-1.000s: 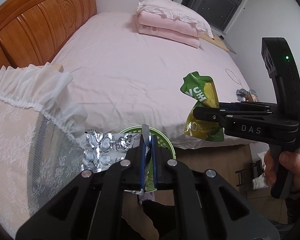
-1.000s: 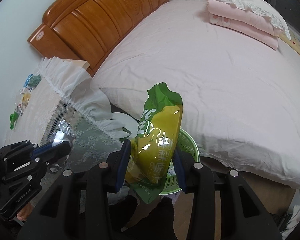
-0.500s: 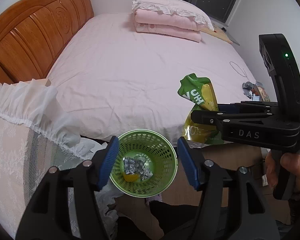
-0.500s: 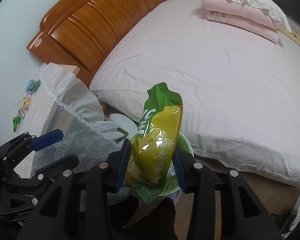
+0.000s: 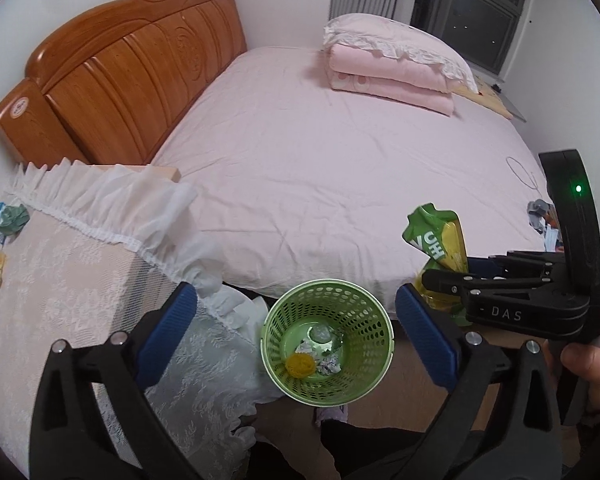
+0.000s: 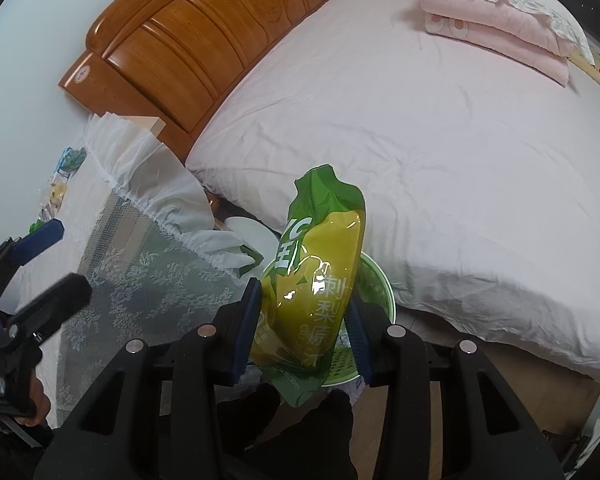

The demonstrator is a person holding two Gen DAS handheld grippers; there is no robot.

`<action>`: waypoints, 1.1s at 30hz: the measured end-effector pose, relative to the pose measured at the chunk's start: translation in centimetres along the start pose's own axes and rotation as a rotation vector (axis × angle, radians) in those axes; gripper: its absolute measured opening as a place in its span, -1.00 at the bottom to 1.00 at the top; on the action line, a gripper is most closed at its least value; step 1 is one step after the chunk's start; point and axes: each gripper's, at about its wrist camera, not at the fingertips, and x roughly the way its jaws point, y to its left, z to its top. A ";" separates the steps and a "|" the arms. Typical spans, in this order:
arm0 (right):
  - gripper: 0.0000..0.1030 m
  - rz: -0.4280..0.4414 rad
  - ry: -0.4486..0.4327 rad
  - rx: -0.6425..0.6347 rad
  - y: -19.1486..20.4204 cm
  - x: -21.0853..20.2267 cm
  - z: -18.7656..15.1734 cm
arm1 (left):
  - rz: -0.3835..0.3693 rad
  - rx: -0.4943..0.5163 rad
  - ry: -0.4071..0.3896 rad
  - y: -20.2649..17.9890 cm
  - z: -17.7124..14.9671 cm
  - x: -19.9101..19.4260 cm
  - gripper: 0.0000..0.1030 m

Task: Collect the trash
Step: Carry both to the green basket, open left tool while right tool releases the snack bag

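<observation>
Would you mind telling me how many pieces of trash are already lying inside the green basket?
3 that I can tell apart in the green basket: a yellow lump at the front left, crumpled foil beside it, and a pale clear piece behind them. More may be hidden underneath.

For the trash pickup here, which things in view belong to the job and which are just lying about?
Job:
- green bin, with foil and a yellow scrap inside
- green-yellow pouch, gripped by the right gripper
- left gripper, jaws just opened, nothing between them
- wrappers on the lace-covered stand

Lying about:
- bed
- headboard
- folded quilt
- pillow
</observation>
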 end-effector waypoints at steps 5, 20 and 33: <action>-0.18 0.010 0.022 -0.022 1.4 0.8 -0.2 | 0.030 -0.063 -0.026 2.4 -0.3 -1.7 0.85; -0.18 0.042 0.099 -0.090 5.2 3.2 -1.2 | 0.098 -0.175 -0.045 6.6 -1.7 -3.7 0.85; 0.95 -0.029 0.232 -0.217 7.2 6.7 -2.4 | 0.169 -0.300 -0.022 9.0 -3.7 -3.9 0.85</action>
